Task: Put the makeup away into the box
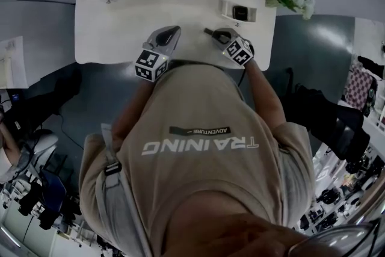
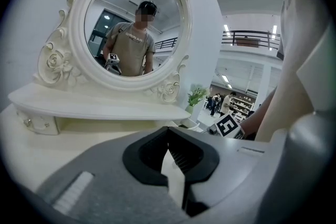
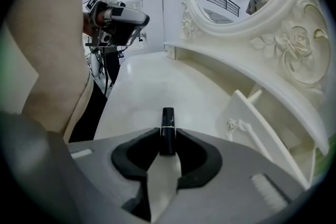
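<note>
The right tool point(image 3: 167, 138) pinches a small black lipstick tube point(image 3: 167, 122) above the white worktop point(image 3: 152, 86). The left tool point(image 2: 169, 132) is closed, holding nothing.

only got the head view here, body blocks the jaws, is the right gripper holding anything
observer: yes, the right gripper is shut on a black lipstick with a thin gold band, one pad on each side of it
operator: and the left one
observer: the left gripper has its jaws together, with nothing between them
operator: whats near the lipstick
observer: a white panel with carved ornament is just right of it, under the shelf and not touching it; can't tell if it's part of the box
</note>
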`<control>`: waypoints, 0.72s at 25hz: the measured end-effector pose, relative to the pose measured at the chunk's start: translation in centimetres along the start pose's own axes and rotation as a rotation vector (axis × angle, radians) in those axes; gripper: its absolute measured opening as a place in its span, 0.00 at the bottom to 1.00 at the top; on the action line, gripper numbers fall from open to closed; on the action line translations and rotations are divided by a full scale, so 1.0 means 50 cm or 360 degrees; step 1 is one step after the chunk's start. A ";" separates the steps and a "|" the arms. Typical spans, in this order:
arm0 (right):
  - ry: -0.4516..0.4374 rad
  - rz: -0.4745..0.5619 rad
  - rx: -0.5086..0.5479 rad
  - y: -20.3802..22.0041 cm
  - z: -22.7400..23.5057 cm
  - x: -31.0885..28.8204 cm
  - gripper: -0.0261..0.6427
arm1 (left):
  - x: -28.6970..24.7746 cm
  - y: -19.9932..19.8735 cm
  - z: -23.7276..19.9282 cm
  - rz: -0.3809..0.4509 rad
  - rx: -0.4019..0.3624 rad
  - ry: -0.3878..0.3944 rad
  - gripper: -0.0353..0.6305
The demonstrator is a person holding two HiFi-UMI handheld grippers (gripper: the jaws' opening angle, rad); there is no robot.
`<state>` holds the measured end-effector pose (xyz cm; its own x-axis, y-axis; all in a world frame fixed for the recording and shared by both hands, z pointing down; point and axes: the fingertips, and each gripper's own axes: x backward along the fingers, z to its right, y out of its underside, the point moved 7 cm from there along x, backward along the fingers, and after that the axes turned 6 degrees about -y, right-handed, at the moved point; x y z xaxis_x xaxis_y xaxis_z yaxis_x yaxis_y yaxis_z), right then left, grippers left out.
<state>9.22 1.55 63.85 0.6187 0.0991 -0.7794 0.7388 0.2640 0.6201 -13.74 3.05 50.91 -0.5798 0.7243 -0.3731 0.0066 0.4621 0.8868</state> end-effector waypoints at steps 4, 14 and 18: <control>-0.0042 -0.0019 0.0003 -0.006 0.003 -0.002 0.19 | 0.010 -0.001 -0.007 0.0007 0.0006 -0.0033 0.06; 0.0080 0.0099 -0.0255 -0.027 0.002 0.048 0.18 | -0.011 -0.009 0.003 0.0003 -0.0014 0.0020 0.06; 0.0172 0.0135 -0.0414 -0.044 0.004 0.112 0.18 | -0.030 -0.010 0.011 -0.0006 -0.0023 0.0068 0.06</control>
<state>11.12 1.32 58.16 0.6332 0.2294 -0.7393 0.5834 0.4863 0.6505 -12.42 2.01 50.85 -0.6139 0.7000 -0.3649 -0.0075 0.4570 0.8894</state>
